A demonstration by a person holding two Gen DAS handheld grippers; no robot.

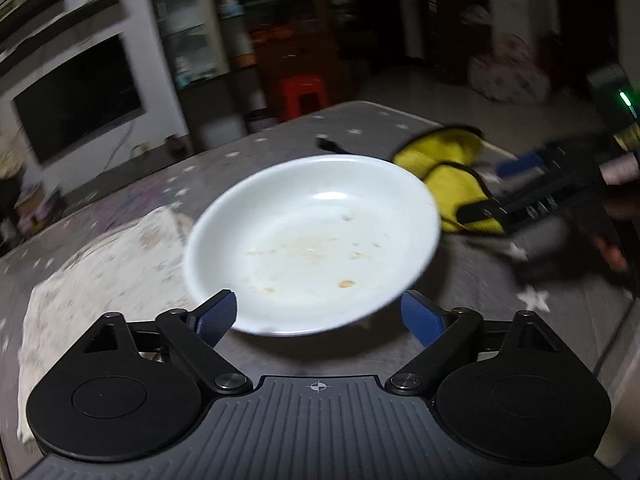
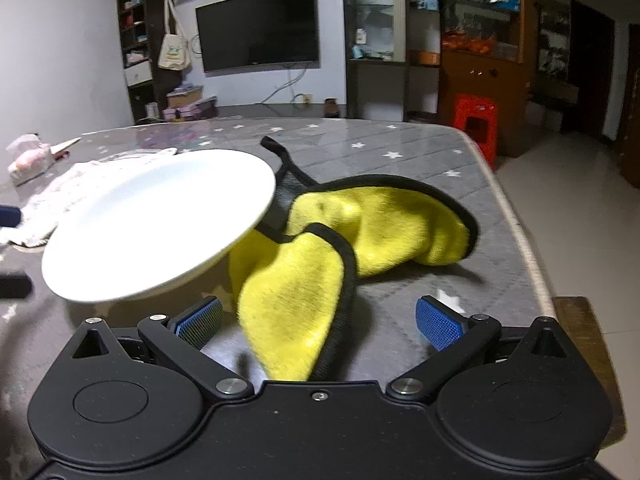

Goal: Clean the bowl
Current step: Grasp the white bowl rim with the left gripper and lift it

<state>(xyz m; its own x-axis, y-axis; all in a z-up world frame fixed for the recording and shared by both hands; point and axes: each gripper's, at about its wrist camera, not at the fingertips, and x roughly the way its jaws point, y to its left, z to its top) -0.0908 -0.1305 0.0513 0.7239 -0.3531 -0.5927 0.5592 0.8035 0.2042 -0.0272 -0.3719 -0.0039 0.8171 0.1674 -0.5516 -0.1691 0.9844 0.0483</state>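
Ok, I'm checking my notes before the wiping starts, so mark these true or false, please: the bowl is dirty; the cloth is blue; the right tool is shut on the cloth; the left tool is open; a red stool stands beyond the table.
1. The bowl is dirty. True: brownish residue inside.
2. The cloth is blue. False: it is a yellow cloth with black trim.
3. The right tool is shut on the cloth. False: it is open, with the cloth lying between.
4. The left tool is open. True.
5. A red stool stands beyond the table. True.
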